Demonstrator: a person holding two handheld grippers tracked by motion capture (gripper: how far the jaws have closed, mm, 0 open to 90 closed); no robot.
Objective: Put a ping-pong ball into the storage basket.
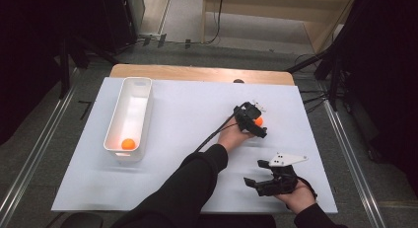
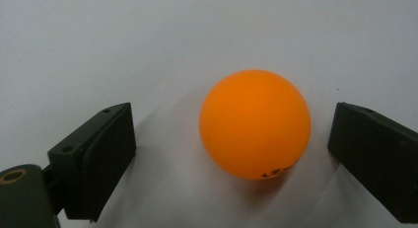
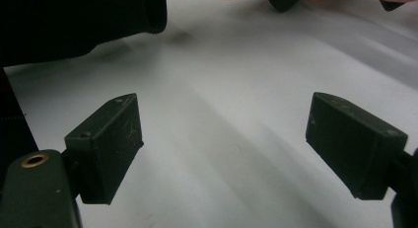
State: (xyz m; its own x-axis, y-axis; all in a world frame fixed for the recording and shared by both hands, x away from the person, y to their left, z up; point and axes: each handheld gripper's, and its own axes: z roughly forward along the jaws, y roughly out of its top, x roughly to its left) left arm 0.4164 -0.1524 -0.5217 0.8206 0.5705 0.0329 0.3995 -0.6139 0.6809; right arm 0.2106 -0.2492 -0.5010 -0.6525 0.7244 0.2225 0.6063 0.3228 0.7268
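White table (image 1: 187,154), left gripper (image 2: 231,139) straddling orange ball (image 2: 255,123), untouched

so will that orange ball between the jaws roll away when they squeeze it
Probably: the smooth round orange plastic ball sits loose on the flat white sheet, off-centre in the left hand-held gripper, so one jaw may nudge it first. Likely light.

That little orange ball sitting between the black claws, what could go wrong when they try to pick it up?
The ball sits nearer one pad of the left gripper, with gaps on both sides, so closing jaws could nudge it and send it rolling across the smooth white table. Squeezed off-centre, the round ball might also pop out before reaching the white bin.
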